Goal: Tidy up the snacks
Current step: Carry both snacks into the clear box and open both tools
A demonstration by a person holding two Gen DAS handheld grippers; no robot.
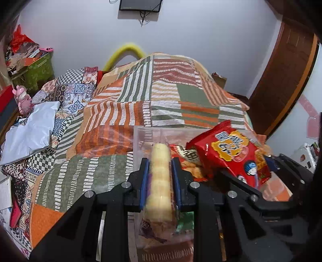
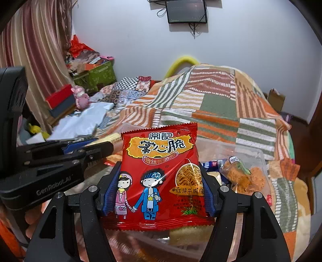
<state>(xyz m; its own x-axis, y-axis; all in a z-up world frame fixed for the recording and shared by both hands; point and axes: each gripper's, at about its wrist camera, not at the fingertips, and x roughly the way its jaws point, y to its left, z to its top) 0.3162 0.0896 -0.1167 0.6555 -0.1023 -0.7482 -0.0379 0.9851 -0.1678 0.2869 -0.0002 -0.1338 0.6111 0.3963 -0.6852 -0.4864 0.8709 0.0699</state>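
Observation:
My left gripper [image 1: 160,167] is shut on a clear-wrapped pack of pale yellow round crackers [image 1: 159,181], held over a clear plastic bin [image 1: 140,137] on the bed. My right gripper [image 2: 159,179] is shut on a red noodle-snack packet [image 2: 161,175] with two cartoon children, held upright above the bin. That red packet also shows at the right of the left wrist view [image 1: 231,155]. The left gripper appears at the left of the right wrist view [image 2: 80,149]. Other snacks lie in the bin, among them an orange crumbly one in a clear wrapper [image 2: 241,173].
A striped patchwork quilt [image 1: 161,96] covers the bed. A white bag [image 1: 32,131], a pink toy [image 1: 22,98] and a green box [image 1: 38,70] lie at the left. A brown door [image 1: 281,76] stands at the right, and a monitor [image 2: 187,12] hangs on the wall.

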